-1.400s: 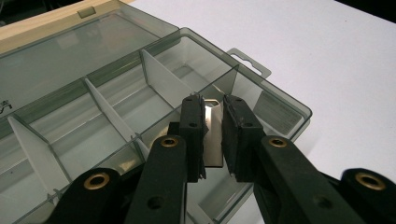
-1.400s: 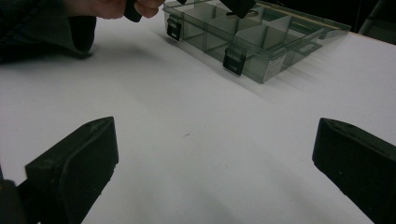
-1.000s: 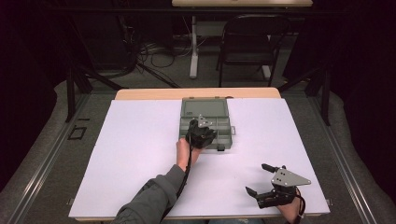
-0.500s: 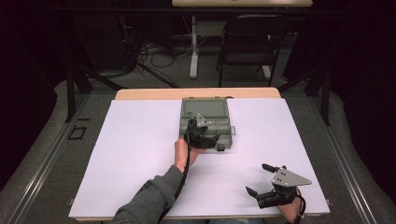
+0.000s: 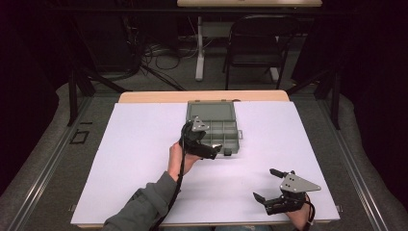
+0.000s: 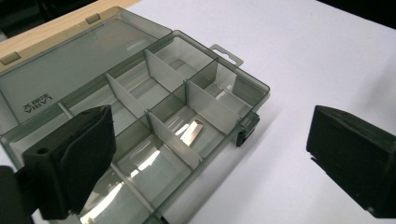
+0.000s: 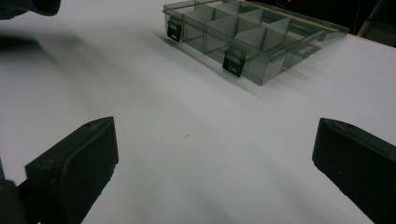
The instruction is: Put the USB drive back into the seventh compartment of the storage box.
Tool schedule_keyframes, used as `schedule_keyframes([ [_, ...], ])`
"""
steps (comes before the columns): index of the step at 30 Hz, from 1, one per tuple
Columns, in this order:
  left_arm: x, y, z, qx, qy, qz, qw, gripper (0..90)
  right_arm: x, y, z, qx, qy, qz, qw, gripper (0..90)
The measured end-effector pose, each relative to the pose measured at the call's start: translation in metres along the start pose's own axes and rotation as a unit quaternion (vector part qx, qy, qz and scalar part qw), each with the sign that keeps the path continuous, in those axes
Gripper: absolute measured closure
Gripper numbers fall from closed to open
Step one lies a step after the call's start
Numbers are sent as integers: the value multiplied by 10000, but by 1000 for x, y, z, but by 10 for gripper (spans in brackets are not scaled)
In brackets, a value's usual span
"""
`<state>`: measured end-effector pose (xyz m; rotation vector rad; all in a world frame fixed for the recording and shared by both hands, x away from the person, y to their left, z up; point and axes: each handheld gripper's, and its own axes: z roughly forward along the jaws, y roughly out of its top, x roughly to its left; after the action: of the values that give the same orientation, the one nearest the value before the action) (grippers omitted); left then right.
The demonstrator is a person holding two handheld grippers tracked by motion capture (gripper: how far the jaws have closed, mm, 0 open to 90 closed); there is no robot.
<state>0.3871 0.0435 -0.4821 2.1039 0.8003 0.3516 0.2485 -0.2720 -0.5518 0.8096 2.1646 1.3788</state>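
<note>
2 grippers open, left gripper [image 6: 205,154] over organizer box [image 6: 154,70]

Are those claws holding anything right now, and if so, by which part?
Nothing is held. The left claw has just been opening above the compartment box, a small metal piece lying loose below it. The right claw stands open over bare table.

Bare white table [image 5: 134,159] lies open all around; the compartment box [image 5: 215,126] with upright dividers [image 6: 163,133] seemingly alone obstructs.

Overhead, two low views; shared organizer box [image 5: 214,128]
</note>
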Motion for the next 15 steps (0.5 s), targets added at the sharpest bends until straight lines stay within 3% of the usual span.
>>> schedule_keyframes([
  [15,-9,-29,-37,-58,77,242,9997,0,0,0,0,8,18,6,10000,1],
])
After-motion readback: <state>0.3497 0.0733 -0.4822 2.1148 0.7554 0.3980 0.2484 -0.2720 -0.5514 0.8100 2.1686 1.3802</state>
